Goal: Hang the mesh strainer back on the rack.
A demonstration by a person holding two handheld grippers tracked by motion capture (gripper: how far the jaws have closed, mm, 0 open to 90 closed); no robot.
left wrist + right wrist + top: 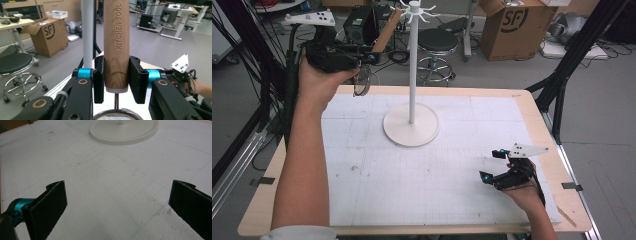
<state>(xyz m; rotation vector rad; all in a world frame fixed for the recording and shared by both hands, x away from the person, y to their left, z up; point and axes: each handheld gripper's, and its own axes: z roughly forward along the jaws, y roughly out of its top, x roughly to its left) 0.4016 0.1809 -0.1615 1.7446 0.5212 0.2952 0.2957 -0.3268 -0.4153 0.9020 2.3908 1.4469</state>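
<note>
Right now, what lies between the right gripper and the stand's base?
Nothing: bare white gridded mat runs from the right gripper to the stand base, as the right gripper view shows.

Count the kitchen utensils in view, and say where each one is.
1. A strainer with a wooden handle, raised beside the white stand's pole, clamped in the left tool. The right tool is open and empty, low over the table.

Cardboard box [517, 27], black stool [438, 42] behind table [287, 165]

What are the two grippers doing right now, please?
Left gripper: shut on the strainer's wooden handle, held up near the stand's pole.
Right gripper: open, empty, low over the table.
</note>
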